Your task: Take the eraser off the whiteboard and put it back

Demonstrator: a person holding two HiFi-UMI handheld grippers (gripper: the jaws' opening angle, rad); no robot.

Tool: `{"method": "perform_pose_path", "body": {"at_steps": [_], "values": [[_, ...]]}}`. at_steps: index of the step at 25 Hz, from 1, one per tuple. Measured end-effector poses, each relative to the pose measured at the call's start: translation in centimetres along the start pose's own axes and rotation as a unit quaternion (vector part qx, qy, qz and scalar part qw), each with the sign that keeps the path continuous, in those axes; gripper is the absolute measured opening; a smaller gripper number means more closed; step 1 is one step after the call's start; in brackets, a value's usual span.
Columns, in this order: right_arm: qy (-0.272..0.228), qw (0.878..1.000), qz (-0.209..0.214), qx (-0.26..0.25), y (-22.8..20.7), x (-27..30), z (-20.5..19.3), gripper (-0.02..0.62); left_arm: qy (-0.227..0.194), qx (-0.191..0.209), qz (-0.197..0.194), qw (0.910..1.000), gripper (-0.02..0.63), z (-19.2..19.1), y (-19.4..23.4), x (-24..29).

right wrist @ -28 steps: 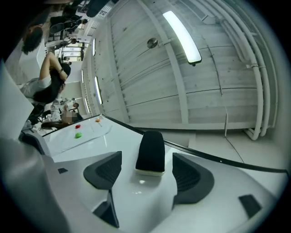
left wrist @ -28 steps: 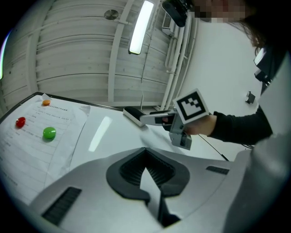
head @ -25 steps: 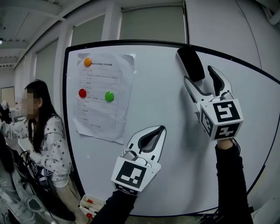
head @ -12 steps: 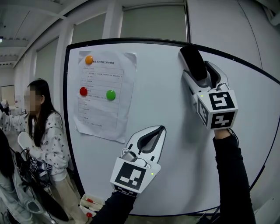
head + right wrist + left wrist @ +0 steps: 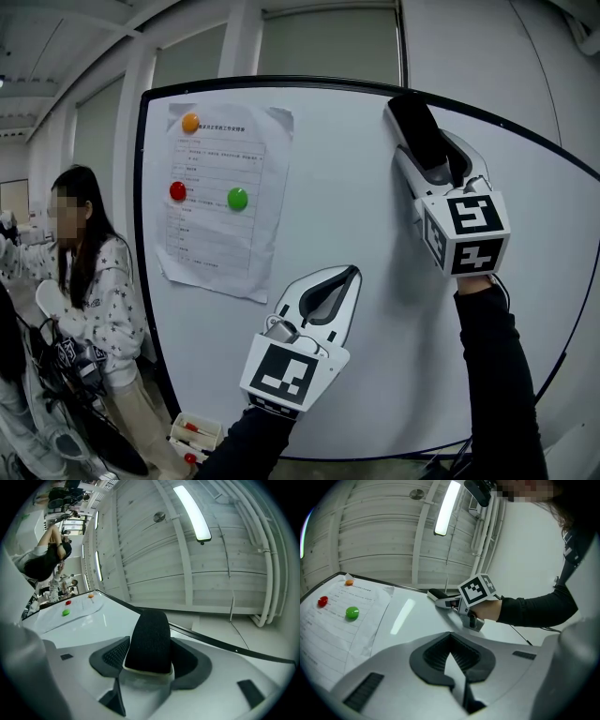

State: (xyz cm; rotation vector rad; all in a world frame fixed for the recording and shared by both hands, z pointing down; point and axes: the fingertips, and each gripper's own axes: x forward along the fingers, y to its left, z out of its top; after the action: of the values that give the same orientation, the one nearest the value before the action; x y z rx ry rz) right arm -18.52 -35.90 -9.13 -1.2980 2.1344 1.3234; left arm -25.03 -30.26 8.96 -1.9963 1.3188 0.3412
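The eraser, a black, felt-faced oblong, sits high on the right of the glossy whiteboard. The right gripper has just been closing and now clamps it. The left gripper is clenched on nothing. At near left, a small white box holds red-tipped pieces.

A: How did the left hand-held gripper and the right hand-held gripper look?
B: White shells, dark ribbed pads; each bore a cube of black-and-white square markers.
A: And the clothing?
B: The left sleeve and right sleeve were black, at six and four o'clock.
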Motion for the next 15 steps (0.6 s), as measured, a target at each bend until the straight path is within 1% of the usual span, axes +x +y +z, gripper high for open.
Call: {"method": "perform_pose_path", "body": {"at_steps": [6,15], "values": [[-0.014,0.999,-0.014,0.045,-1.5,-2.0,0.1,0.276,0.002,-0.007,-0.011,0.9999,0.006,-0.4,-1.2,0.6],[-0.03,0.997,-0.048,0.051,-5.3,-7.0,-0.2,0.275,0.007,-0.024,-0.035,0.9991,0.006,-0.8,-4.4,1.8]]}}
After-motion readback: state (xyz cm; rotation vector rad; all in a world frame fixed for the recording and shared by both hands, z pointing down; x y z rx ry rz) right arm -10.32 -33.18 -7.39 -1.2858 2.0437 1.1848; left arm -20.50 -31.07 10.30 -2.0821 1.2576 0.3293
